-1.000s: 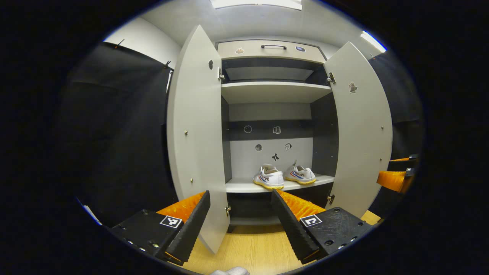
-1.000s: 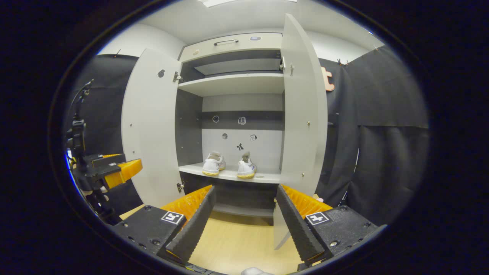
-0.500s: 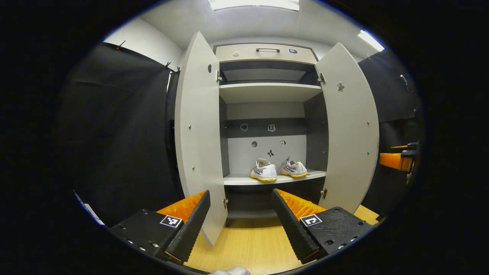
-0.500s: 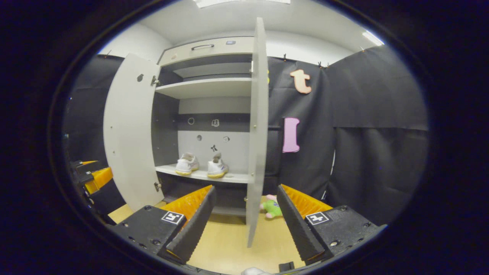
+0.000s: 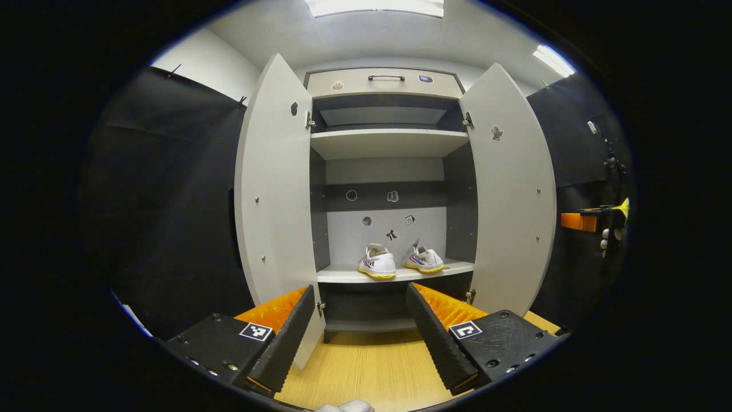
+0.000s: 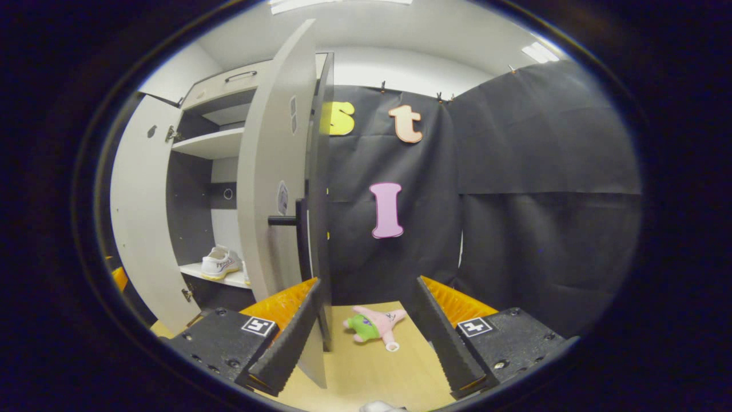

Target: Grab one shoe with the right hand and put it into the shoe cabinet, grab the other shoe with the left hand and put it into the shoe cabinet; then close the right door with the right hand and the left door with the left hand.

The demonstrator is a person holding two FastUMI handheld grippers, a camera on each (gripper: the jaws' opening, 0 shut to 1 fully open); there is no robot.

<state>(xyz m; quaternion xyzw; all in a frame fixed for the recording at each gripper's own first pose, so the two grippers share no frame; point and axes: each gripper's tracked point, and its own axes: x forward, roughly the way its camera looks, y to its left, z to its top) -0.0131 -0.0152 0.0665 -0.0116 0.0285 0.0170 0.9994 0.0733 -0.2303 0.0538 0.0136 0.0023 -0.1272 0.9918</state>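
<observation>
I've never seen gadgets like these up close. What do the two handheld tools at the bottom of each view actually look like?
Each tool, left and right, has two long wedge-shaped fingers with ribbed, saw-toothed inner faces. They sit on flat black blocks dotted with screws, and each block carries a small square black-and-white marker. In the left gripper view, the other tool shows far right, held in a hand wearing a pale glove.

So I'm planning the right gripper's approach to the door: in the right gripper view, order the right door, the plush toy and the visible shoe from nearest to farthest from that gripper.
1. Right door, just left of the open right gripper, its edge by the left finger.
2. Plush toy, on the floor ahead, between the fingers.
3. Shoe, far left, on the cabinet shelf behind the door.
</observation>
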